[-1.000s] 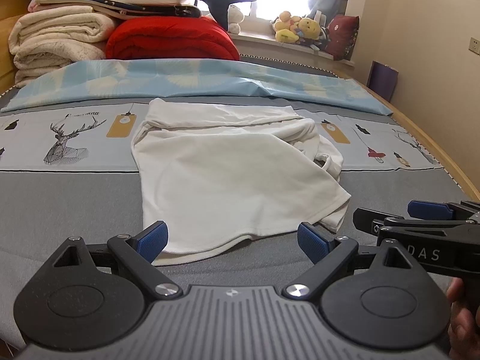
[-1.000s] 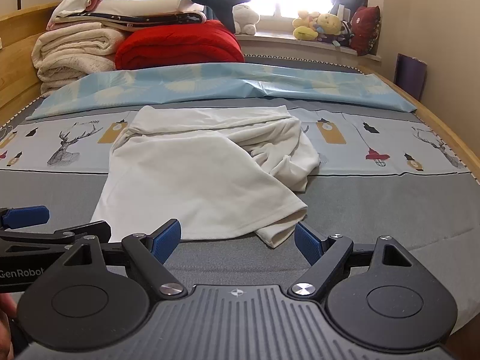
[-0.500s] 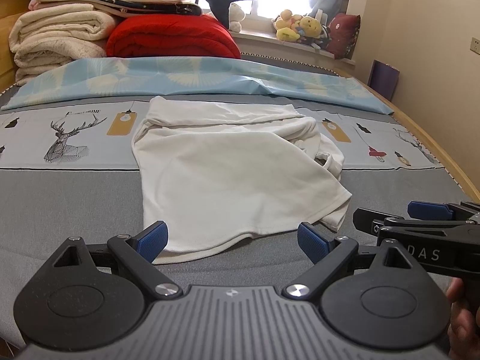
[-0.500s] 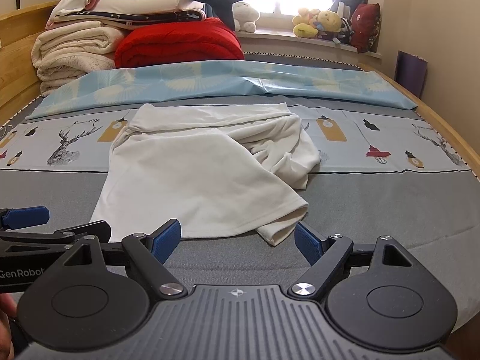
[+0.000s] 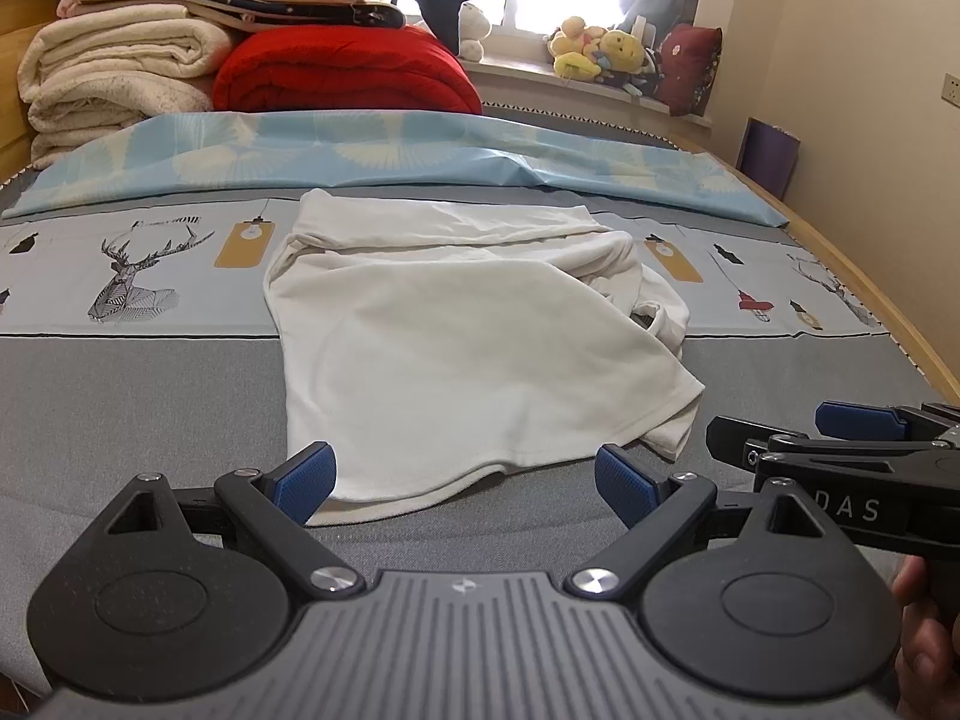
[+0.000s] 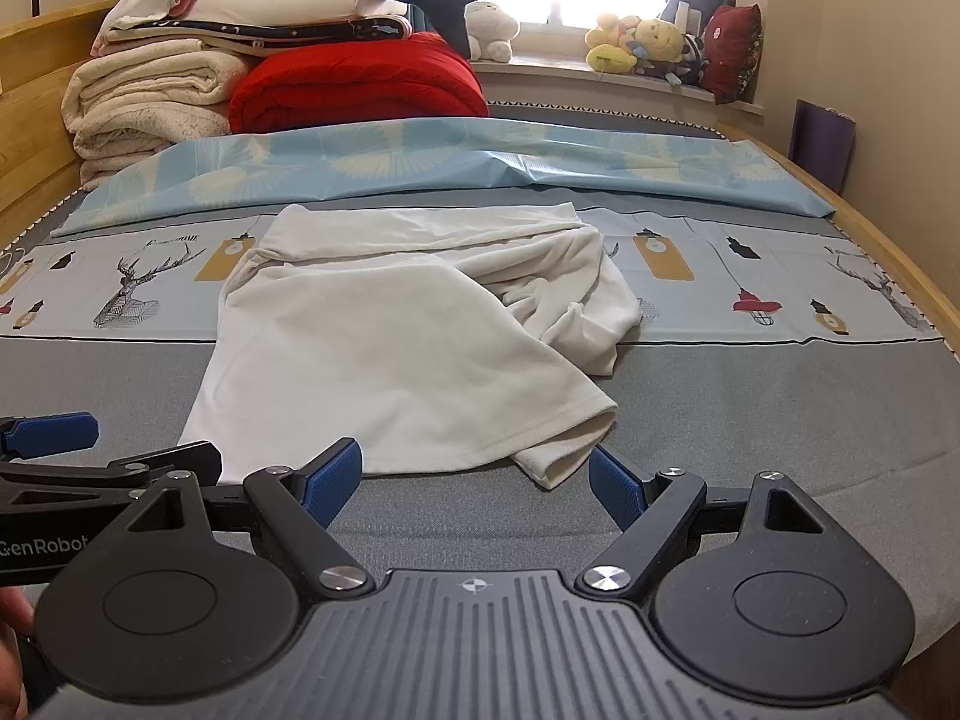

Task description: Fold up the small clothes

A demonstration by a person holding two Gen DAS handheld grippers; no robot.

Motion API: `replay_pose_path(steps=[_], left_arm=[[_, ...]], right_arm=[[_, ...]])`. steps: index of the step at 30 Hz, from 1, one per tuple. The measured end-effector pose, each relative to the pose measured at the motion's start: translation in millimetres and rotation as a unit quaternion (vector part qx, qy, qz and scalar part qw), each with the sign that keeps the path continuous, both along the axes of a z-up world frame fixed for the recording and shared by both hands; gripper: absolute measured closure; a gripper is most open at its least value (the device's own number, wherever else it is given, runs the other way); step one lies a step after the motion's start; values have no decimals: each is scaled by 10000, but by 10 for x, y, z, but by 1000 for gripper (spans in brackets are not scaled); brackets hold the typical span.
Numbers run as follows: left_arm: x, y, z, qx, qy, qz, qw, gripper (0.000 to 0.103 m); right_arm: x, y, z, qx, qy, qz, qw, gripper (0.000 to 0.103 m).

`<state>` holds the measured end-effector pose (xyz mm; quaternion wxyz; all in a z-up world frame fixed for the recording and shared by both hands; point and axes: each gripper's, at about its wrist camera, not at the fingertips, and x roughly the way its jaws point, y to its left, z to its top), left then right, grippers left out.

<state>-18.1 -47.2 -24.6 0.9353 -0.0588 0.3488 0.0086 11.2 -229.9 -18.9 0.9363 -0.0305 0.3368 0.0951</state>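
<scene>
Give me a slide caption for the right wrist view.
Open right gripper poised before a rumpled white garment on the bed.

Slight drift only: the scene crept toward 12 o'clock in both wrist views.

In the left wrist view, ahead of the left gripper (image 5: 465,480), the white shirt (image 5: 468,348) and the red blanket (image 5: 348,75) behind it sat a touch higher than a second before, and the shirt's near right corner had slid a little toward 12 o'clock. Ahead of the right gripper (image 6: 474,474), the same corner had edged toward 1 o'clock. Most of that small shift came in the first half second.
</scene>
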Motion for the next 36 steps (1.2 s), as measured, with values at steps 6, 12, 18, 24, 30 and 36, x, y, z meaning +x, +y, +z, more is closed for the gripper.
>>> replay_pose_path(steps=[6, 12, 18, 24, 30, 36], left_arm=[[1, 17, 14, 2, -53, 14, 10000, 8], [112, 316, 173, -192, 15, -44, 9998, 62], [641, 760, 79, 86, 728, -513, 9960, 73], [1068, 1295, -504, -1034, 1808, 534, 9766, 73], [1302, 1334, -865, -1290, 2620, 1090, 9502, 69], [1291, 1038, -883, -405, 2781, 570, 9580, 94]], right_arm=[[3, 6, 5, -29, -18, 12, 10000, 20], [53, -207, 164, 214, -445, -467, 9977, 60], [315, -708, 455, 596, -1228, -414, 9898, 73], [606, -869, 54, 51, -252, -684, 9973, 71], [641, -867, 22, -117, -378, -427, 9983, 71], [603, -962, 5, -431, -353, -363, 9978, 70]])
